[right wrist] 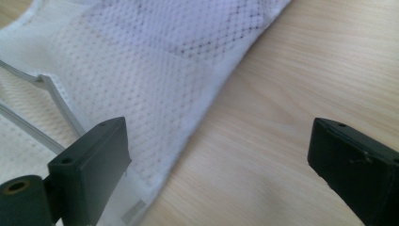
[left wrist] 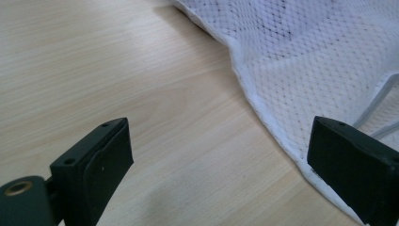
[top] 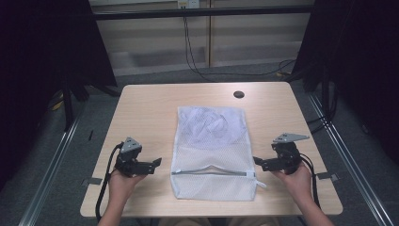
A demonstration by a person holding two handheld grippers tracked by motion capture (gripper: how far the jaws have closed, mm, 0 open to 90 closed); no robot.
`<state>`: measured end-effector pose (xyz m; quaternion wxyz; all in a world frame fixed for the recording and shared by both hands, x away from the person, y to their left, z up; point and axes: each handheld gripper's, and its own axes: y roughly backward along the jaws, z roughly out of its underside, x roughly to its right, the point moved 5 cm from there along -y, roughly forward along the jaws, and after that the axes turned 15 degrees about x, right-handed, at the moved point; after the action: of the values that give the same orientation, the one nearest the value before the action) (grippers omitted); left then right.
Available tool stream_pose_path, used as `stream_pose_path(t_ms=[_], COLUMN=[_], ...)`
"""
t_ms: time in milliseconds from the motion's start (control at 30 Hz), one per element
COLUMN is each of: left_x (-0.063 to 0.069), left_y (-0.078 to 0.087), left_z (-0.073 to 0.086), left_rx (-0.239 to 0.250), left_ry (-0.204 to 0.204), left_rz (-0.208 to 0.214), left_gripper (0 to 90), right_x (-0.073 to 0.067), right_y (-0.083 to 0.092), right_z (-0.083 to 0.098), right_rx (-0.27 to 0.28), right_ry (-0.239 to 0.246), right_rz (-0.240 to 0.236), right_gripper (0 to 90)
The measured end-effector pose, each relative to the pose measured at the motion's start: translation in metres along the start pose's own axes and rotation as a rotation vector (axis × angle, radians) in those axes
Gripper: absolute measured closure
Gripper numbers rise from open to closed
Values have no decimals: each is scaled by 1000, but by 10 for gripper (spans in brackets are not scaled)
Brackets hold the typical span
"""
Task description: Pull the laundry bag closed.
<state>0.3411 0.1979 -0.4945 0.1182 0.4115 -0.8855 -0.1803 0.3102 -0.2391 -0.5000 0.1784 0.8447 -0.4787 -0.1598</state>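
- High view: mesh laundry bag (top: 212,153) lies flat mid-table, zipper (top: 214,173) toward the near edge. Left gripper (top: 153,165) and right gripper (top: 259,163) flank it, jaws apart, holding nothing.
- Left gripper view: bag's hem (left wrist: 263,117) sits near one jaw; I'd come in low.
- Right gripper view: same deal, grab the seam (right wrist: 188,141), not loose mesh.

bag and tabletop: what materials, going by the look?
Mesh laundry bag: white synthetic-looking netting, matte; the gripper views show open holes, a stitched hem and darker contents showing through. Its zipper looks like pale plastic, though that is uncertain. Table: light wood-grain top with a smooth, faintly glossy finish, possibly laminate.
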Motion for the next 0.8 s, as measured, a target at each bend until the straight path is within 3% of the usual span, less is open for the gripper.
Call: stream_pose_path(t_ms=[100,367,500,800], left_x=[3,4,3,0], left_y=[0,2,4,8], left_z=[-2,1,0,-1], left_rx=[-1,-35,-37,-30], left_ry=[6,-16,-15,-10], left_rz=[26,38,36,29], left_gripper=[70,51,53,53], right_x=[-8,-25,-36,-54], right_y=[-2,-8,-14,-24], right_z=[-3,-9,-12,-25], right_rx=[4,-23,-41,-45], right_ry=[3,12,29,10], right_rz=[-22,-63,-83,-97], right_gripper=[59,91,94,93])
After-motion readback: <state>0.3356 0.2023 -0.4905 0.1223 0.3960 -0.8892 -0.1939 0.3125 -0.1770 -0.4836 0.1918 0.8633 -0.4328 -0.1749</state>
